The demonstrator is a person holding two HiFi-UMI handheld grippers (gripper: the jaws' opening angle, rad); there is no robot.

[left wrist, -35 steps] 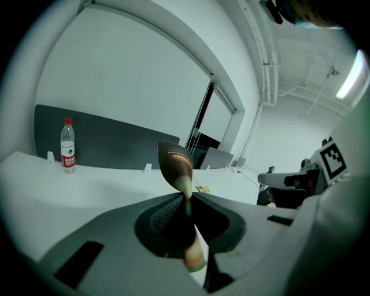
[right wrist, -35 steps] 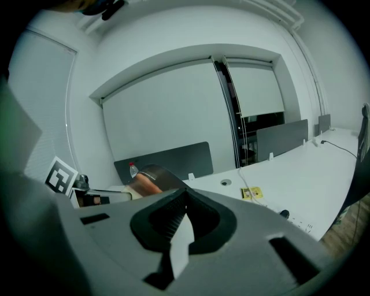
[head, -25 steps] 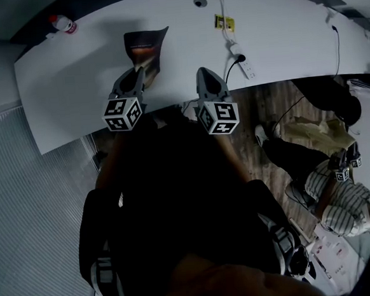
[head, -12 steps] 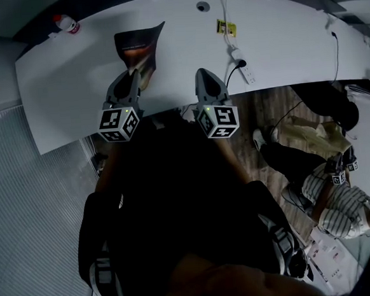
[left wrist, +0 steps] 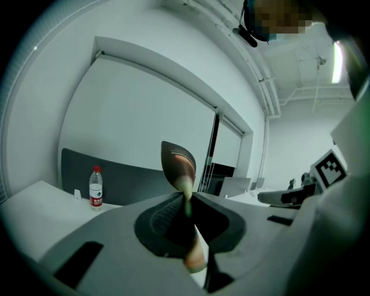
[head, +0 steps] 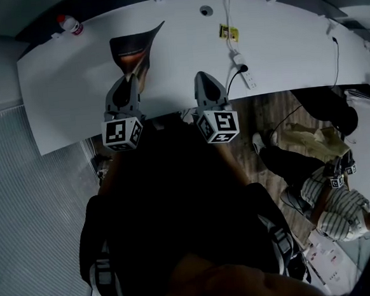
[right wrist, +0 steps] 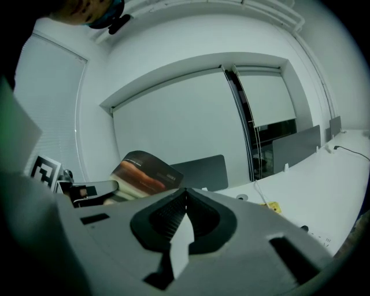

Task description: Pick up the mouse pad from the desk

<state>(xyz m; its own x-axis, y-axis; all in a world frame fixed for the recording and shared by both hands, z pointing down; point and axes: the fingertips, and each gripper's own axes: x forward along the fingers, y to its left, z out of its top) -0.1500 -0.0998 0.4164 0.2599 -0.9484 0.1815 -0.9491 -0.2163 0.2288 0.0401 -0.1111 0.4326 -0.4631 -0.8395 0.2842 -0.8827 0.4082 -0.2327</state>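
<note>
One mouse pad (head: 132,49) edge is pinched by the left gripper (head: 130,79); the right gripper (head: 204,79) is pressed together, empty; a firm pinch is advised.

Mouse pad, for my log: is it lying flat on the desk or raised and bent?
Raised and bent: the left gripper pinches the mouse pad by its edge; it stands up from the fingers, top curling over.

Mouse pad (left wrist: 178,165) edge-on between closed left gripper (left wrist: 186,209) fingers
</note>
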